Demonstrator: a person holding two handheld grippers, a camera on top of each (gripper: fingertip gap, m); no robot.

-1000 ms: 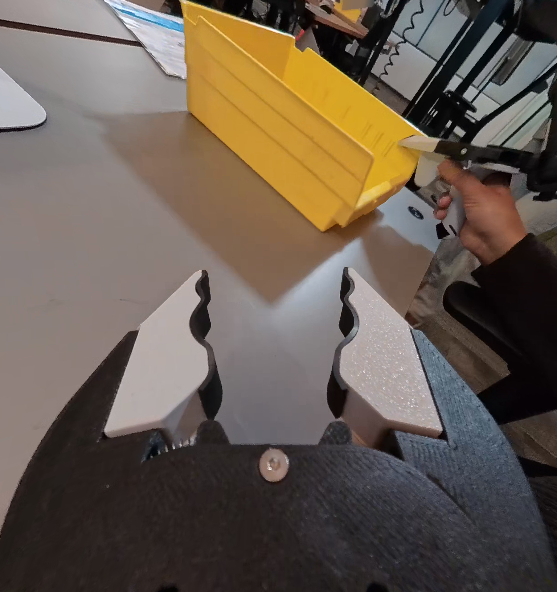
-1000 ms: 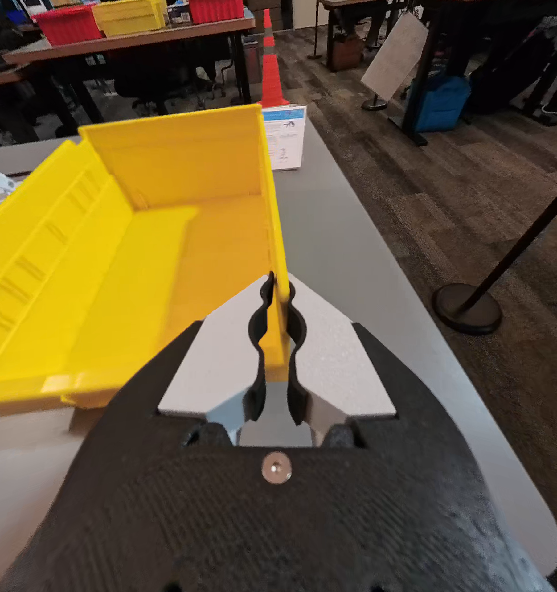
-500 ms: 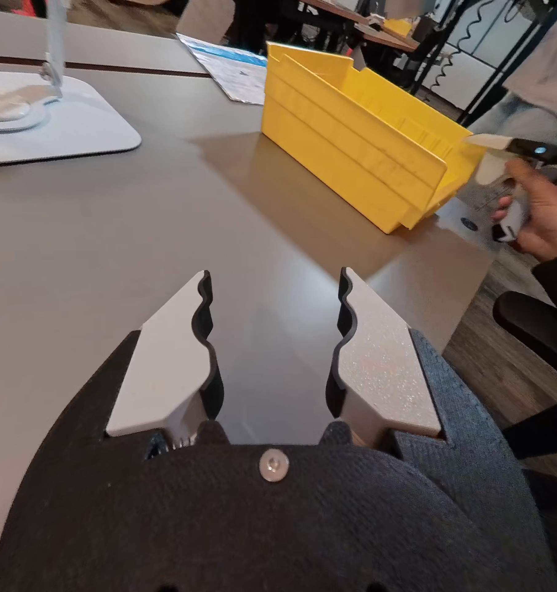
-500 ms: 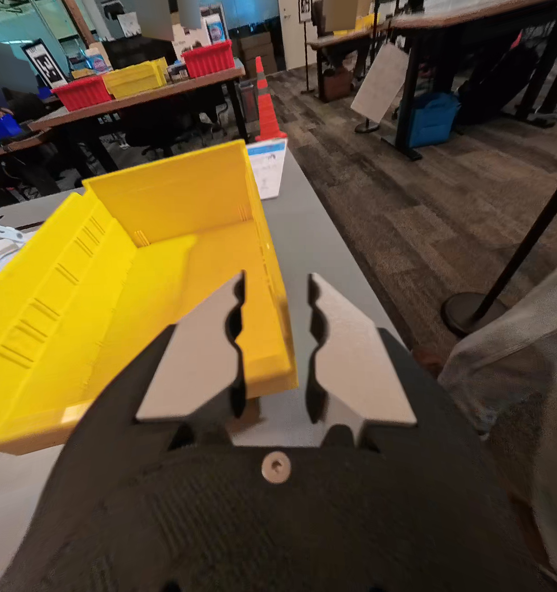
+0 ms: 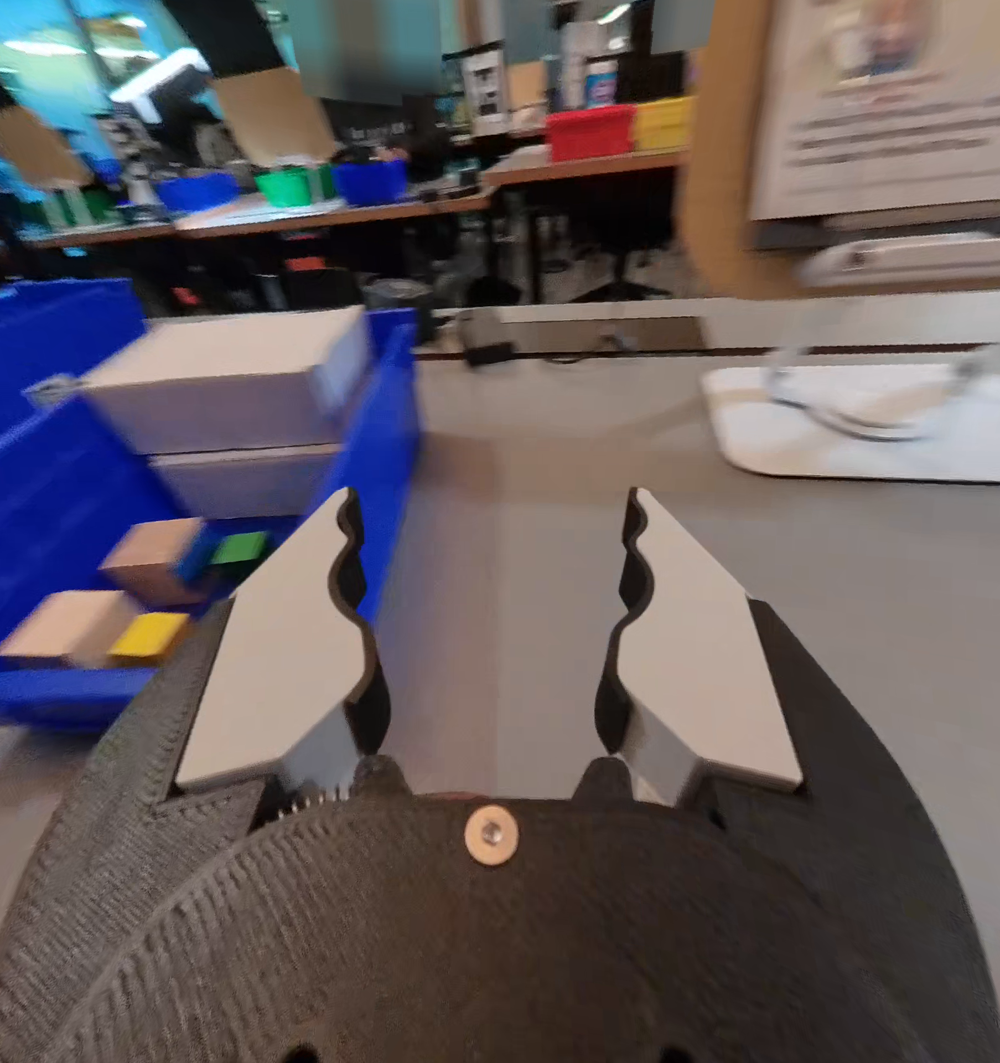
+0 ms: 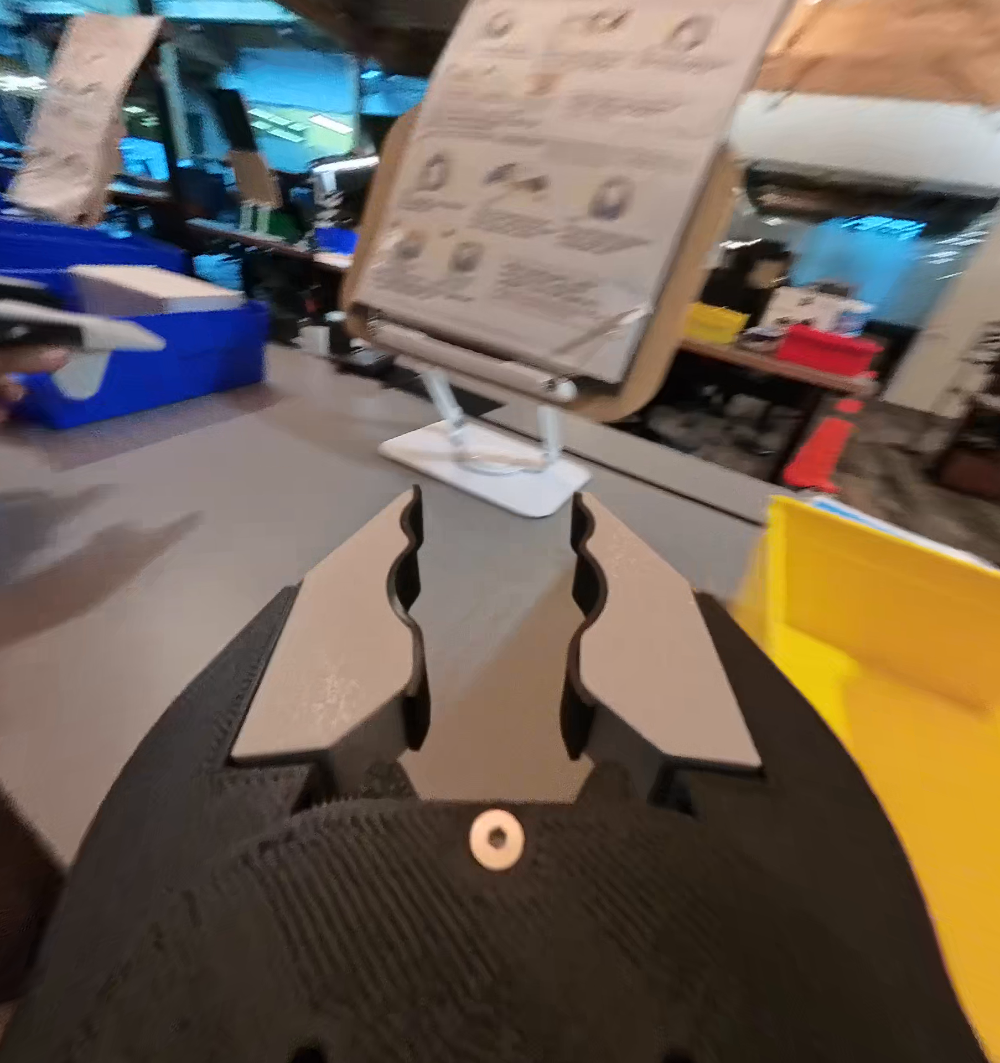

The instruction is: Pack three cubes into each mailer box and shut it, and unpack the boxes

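A blue bin (image 5: 43, 517) at the left of the left wrist view holds two stacked white mailer boxes (image 5: 227, 391) and several cubes: two wooden cubes (image 5: 152, 555), a green one (image 5: 238, 546) and a yellow one (image 5: 146, 630). My left gripper (image 5: 489, 506) is open and empty over the grey table, just right of the bin's wall. My right gripper (image 6: 494, 506) is open and empty over the table. The blue bin (image 6: 158, 356) with a mailer box (image 6: 152, 287) also shows far left in the right wrist view, with the left gripper (image 6: 83, 339) in front of it.
An empty yellow bin (image 6: 888, 661) stands at the right in the right wrist view. A tilted instruction board (image 6: 543, 190) on a white stand base (image 6: 486, 466) stands mid-table; the base also shows in the left wrist view (image 5: 865, 425). Desks with coloured bins lie behind. One gripper's finger ends stand about 40 cm off the other's.
Both grippers have swung left, away from the yellow bin. The right gripper let go of the yellow bin's wall and opened wider. The left gripper now faces the blue bin.
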